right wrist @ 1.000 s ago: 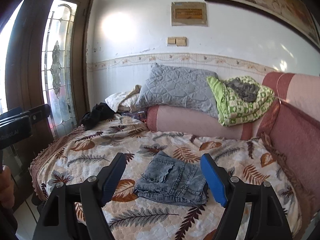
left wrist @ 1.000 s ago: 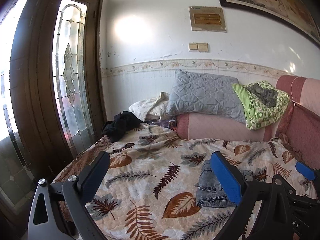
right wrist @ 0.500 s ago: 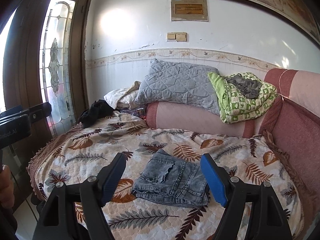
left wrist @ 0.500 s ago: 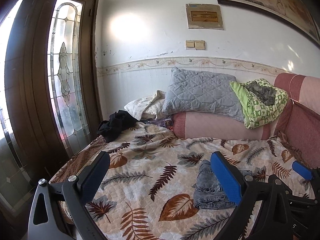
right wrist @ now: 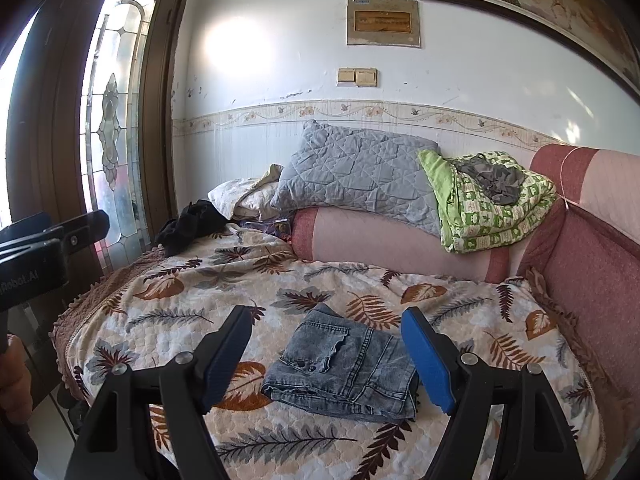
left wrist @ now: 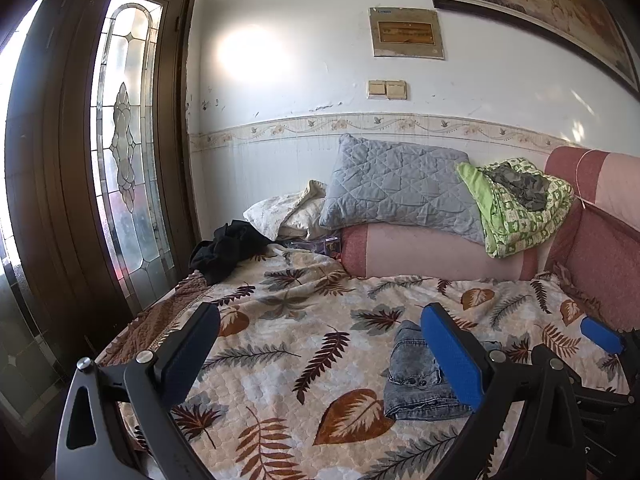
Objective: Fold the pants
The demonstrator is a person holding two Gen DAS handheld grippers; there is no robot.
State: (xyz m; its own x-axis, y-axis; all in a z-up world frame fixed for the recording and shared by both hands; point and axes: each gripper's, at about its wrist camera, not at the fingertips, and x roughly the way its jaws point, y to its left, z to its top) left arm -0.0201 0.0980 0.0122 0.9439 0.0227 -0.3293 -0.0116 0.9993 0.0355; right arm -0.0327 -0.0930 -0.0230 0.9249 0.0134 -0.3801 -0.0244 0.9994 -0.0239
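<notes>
Jeans (right wrist: pixel 344 368) sit folded in a compact stack on the near part of the bed (right wrist: pixel 168 332), both the left gripper (left wrist: pixel 320 352) and right gripper (right wrist: pixel 326 354) hover above with jaws wide open and empty; risk: a low pass snags the loose top flap and undoes the fold.
</notes>
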